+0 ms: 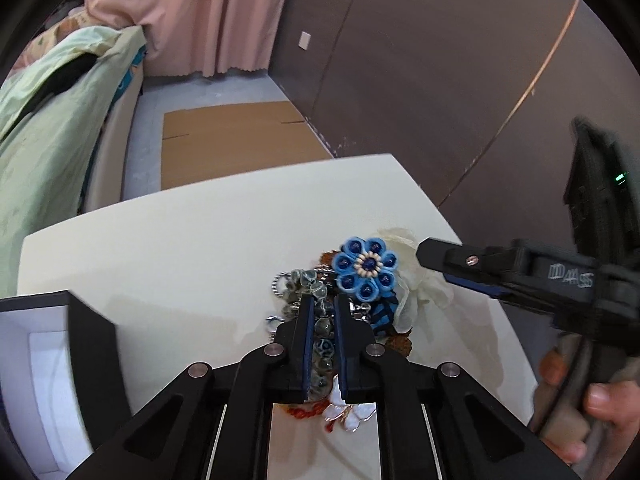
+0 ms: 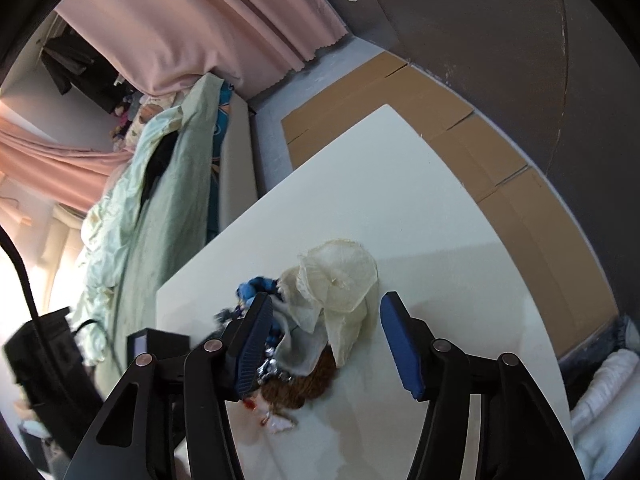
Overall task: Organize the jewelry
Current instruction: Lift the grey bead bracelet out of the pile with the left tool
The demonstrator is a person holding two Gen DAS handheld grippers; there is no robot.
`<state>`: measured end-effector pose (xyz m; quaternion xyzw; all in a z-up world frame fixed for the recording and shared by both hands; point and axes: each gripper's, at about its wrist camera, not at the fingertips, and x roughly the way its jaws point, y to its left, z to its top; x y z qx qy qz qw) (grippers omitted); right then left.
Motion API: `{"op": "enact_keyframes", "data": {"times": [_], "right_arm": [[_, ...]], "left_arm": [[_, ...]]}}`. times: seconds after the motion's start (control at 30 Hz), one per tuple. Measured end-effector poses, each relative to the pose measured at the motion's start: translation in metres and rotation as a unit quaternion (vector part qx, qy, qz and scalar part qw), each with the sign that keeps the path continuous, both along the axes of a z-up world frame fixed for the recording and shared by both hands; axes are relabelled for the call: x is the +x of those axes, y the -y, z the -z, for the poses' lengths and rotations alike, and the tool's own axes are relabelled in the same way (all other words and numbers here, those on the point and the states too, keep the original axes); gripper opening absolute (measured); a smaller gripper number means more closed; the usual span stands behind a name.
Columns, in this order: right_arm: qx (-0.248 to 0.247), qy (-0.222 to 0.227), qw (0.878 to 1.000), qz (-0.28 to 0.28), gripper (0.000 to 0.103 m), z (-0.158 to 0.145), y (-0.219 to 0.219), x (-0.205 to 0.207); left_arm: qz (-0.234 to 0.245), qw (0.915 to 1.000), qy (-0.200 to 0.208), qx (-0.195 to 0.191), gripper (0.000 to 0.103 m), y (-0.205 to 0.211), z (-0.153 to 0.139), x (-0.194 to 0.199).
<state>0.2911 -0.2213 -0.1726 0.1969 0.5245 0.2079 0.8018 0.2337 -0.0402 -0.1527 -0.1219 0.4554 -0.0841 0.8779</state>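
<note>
Blue-padded jaws of the left gripper (image 1: 323,312) are clenched on a strand of clear glass beads (image 1: 322,334), which runs between the pads and disappears under the gripper body. That strand belongs to a jewelry pile (image 1: 340,292) on the white tabletop (image 1: 192,248), and most of the pile is hard to read — a blue fabric flower (image 1: 365,267) sits on top, a cream gauzy flower (image 2: 340,276) lies just beside it, and silver rings, a brown woven piece and something red are only partly seen beneath. A white butterfly-shaped piece (image 1: 347,411) is cut off by the gripper frame.

From the far side of the pile the right gripper (image 2: 326,316) stands released, its jaws straddling the cream flower without touching it; one pad hides the blue flower in its own view. A hand (image 1: 592,408) on its handle is cropped by the frame edge.

Left of the pile, a black box with a white lining (image 1: 48,360) is cut off at the edge. Beyond the tabletop lie flattened cardboard (image 1: 240,140) on the floor, a dark brown wall, pink curtains (image 1: 208,12), and a bed with pale green bedding (image 1: 52,112).
</note>
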Motion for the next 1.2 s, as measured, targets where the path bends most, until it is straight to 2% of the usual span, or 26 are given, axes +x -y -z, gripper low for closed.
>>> {"op": "enact_keyframes", "data": {"times": [0.13, 0.2, 0.4, 0.77, 1.07, 1.2], "right_arm": [[0.001, -0.021, 1.0, -0.008, 0.009, 0.009, -0.006, 0.004], [0.005, -0.02, 1.0, -0.011, 0.005, 0.008, -0.008, 0.001], [0.014, 0.029, 0.999, -0.03, 0.003, -0.022, -0.017, -0.015], [0.086, 0.056, 0.994, -0.034, 0.003, -0.051, -0.012, -0.035], [0.137, 0.112, 0.981, -0.082, 0.003, -0.084, -0.041, -0.06], [0.152, 0.113, 0.976, -0.11, 0.003, -0.086, -0.064, -0.068]], "left_arm": [[-0.01, 0.9997, 0.011, -0.017, 0.01, -0.013, -0.014, -0.007], [-0.014, 0.9994, 0.018, -0.027, 0.01, -0.019, -0.021, -0.012], [-0.021, 0.9977, 0.042, -0.048, 0.01, -0.035, -0.042, -0.03], [-0.043, 0.9931, 0.089, -0.063, 0.01, -0.066, -0.079, -0.06], [-0.075, 0.9878, 0.117, -0.07, 0.01, -0.099, -0.1, -0.077], [-0.089, 0.9854, 0.126, -0.072, 0.01, -0.114, -0.106, -0.085]]}}
